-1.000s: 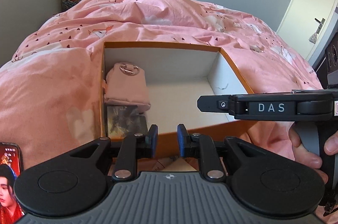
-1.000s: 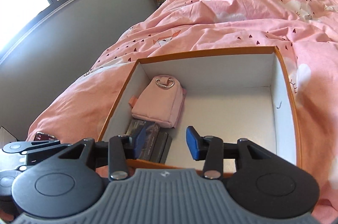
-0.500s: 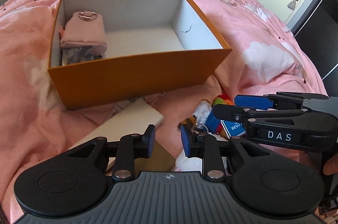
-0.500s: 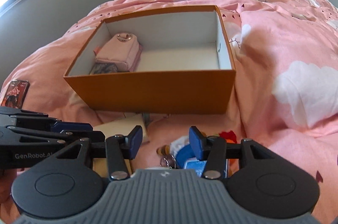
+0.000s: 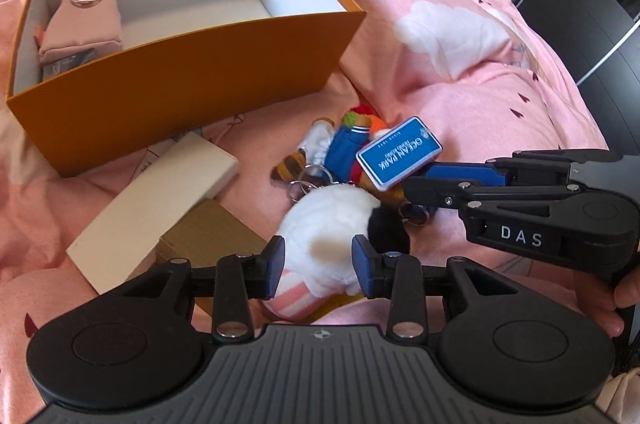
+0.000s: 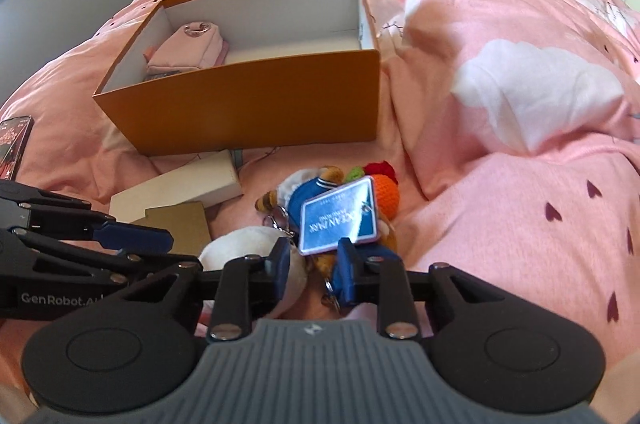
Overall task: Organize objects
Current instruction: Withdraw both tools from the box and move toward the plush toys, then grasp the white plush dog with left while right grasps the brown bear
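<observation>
Nearest to the person, the left gripper (image 5: 318, 270) has just been opening; its blue pads stand on both sides of the white and black plush toy with a pink striped part (image 5: 328, 228) but seem not to press it yet. Just beside it, the right gripper (image 6: 310, 268) has just been closing around the key rings and small toys of the keychain bundle (image 6: 340, 192); whether it already grips them I cannot tell. The shiny blue rectangular tag (image 6: 340, 220) lies on top of that bundle. To the left lie a flat white cardboard box (image 5: 160, 208) and a brown card piece (image 5: 212, 236). Farther on the pink bedcover (image 6: 520, 184) stands the open orange cardboard box (image 6: 256, 112), with a pink pouch (image 6: 188, 48) in its far left corner. For a good grasp, each gripper should close fully on a soft middle part before lifting, so the rings do not slip.
</observation>
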{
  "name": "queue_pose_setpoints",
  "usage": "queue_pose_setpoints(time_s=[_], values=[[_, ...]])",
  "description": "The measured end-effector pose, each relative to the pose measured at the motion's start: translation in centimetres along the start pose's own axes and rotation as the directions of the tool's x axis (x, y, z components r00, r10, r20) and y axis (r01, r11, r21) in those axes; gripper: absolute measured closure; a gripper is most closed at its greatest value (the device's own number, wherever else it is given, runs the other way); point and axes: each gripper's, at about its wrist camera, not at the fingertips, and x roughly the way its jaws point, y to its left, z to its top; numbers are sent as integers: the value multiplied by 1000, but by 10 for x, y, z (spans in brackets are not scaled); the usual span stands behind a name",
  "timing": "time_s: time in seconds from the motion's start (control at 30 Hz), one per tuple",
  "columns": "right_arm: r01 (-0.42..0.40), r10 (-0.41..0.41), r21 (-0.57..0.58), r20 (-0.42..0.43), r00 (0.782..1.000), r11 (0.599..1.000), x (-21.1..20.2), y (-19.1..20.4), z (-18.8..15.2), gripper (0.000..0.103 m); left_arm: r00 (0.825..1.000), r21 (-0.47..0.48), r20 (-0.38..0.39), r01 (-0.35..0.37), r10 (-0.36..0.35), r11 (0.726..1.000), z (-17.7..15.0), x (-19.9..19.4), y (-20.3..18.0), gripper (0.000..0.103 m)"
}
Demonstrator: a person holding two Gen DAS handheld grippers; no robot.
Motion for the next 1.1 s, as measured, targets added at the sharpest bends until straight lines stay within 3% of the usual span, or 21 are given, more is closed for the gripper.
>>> queue_pose_setpoints(time_s=[0.27,0.43,0.67,0.93,1.1], values=[[40,-37,68,-44,998,997,-5,-13,-14,75,999,32,-27,37,-36,999,-2,7,-7,48],[32,-29,63,-44,999,998,-4,-14,-13,75,999,111,-38,6,-2,994,-1,15,-15,43],[21,-23,-38,-52,998,999,-2,-9,-3,65,996,282,-49,-63,80,957,-7,28,-33,35],[30,-40,-125,-81,996,992,7,-8,3,64,992,320,-41,-102,122,942,-7,44,-32,28],[44,-63,-195,-92,994,980,10,-6,2,58,993,291,-38,-95,111,952,-6,50,-25,23]])
